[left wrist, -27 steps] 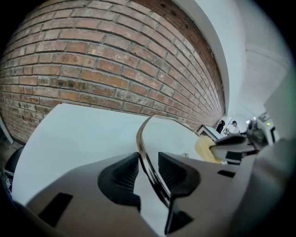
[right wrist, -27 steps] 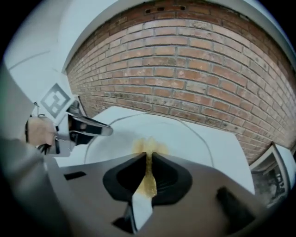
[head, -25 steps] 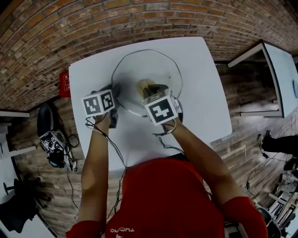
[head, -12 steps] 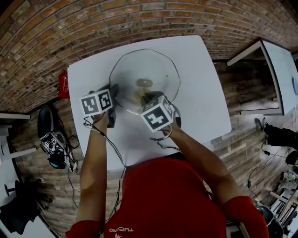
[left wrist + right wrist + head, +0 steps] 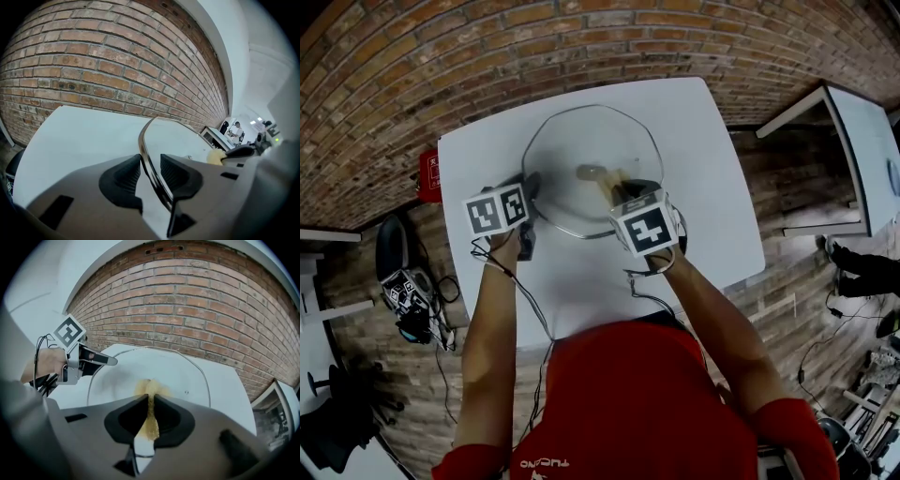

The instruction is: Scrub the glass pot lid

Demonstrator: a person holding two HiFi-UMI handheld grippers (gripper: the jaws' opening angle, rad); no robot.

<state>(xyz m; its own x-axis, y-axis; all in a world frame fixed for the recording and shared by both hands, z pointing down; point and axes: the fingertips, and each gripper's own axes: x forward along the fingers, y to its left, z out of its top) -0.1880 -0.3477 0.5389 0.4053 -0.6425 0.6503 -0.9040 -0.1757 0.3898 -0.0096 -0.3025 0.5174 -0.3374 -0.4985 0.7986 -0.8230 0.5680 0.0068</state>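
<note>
nearest to us, the left gripper (image 5: 150, 174) is clamped on the near-left rim of the glass lid (image 5: 572, 141), we think to stop it from sliding under the rubbing. the right gripper (image 5: 150, 416) is closed tight on a thin yellow sponge (image 5: 151, 423), which touches the glass near the lid's middle. the lid lies on a white table (image 5: 712, 169). left of the lid, past the table edge, is a red box (image 5: 429, 173), well apart; nothing seems to block the strokes.

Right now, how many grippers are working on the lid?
2. The left gripper holds the glass pot lid by its left rim; the right gripper holds a yellow scrubber to the glass near its centre.
</note>
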